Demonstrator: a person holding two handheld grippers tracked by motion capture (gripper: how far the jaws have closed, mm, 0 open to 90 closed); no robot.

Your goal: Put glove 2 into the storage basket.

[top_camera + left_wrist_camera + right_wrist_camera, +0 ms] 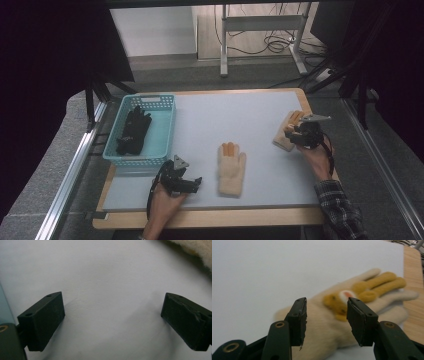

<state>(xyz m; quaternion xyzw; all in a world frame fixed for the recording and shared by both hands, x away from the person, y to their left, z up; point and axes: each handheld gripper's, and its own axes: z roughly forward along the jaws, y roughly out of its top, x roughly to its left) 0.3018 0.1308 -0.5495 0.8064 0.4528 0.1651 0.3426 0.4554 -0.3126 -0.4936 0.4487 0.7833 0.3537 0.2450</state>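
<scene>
Two cream fleece gloves lie flat on the desk (pixel 200 120), and the one in hand is the glove (pixel 337 322) under the right claw (pixel 325 320), near the desk's far right corner. That claw stands half open over the glove's palm, its jaws astride the orange animal patch (pixel 337 302) and not pressing on the fabric; nothing is held yet. The glove looks light, soft and floppy, so it should crumple and droop from whatever point is pinched, and its fluffy pile should give the pads good purchase with little chance of slipping. A sound hold would likely be a fold of the palm or the cuff edge nearest the claw, pinched down to the desk so that both layers are caught. Taking only a fingertip could let the rest drag.

The left claw (pixel 112 315) rests open over bare desk, with the second cream glove (pixel 231 169) just beside it to its right and a teal basket (pixel 167 131) just beyond it, holding a black glove (pixel 134 131).
</scene>
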